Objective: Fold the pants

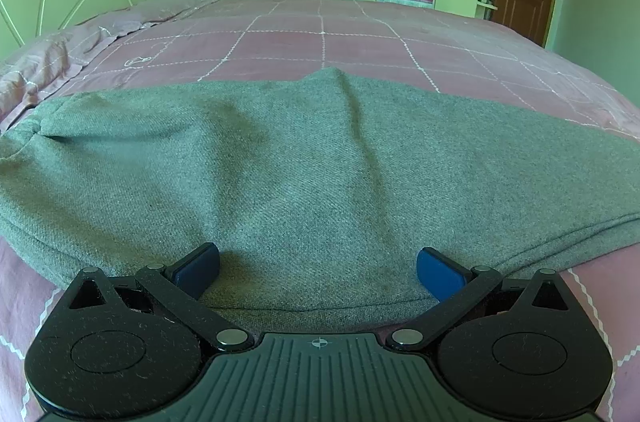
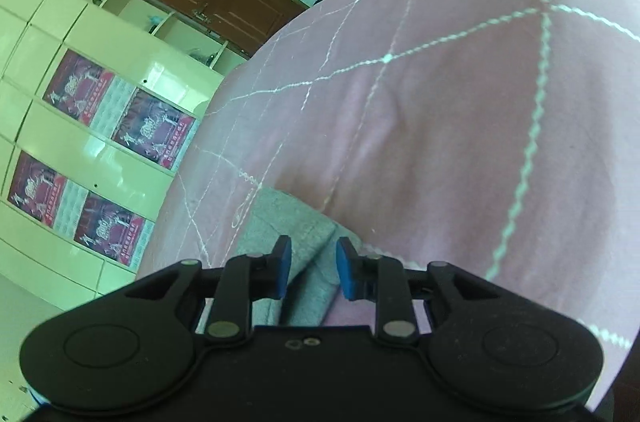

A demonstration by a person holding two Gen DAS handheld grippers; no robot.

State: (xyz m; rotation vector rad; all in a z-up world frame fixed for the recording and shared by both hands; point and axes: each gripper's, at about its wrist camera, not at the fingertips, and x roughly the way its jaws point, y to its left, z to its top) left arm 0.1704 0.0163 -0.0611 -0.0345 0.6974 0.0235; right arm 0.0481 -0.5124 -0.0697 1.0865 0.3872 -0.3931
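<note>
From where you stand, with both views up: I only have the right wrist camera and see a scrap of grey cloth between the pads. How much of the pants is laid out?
Observer: The grey pants lie spread wide across the pink bedspread, flat apart from some soft ridges.
Operator: Is the left gripper holding them?
Observer: No. The left gripper is wide open, over the near edge.
Operator: Anything else on the bed?
Observer: A crumpled pink cover beside the headboard.
</note>
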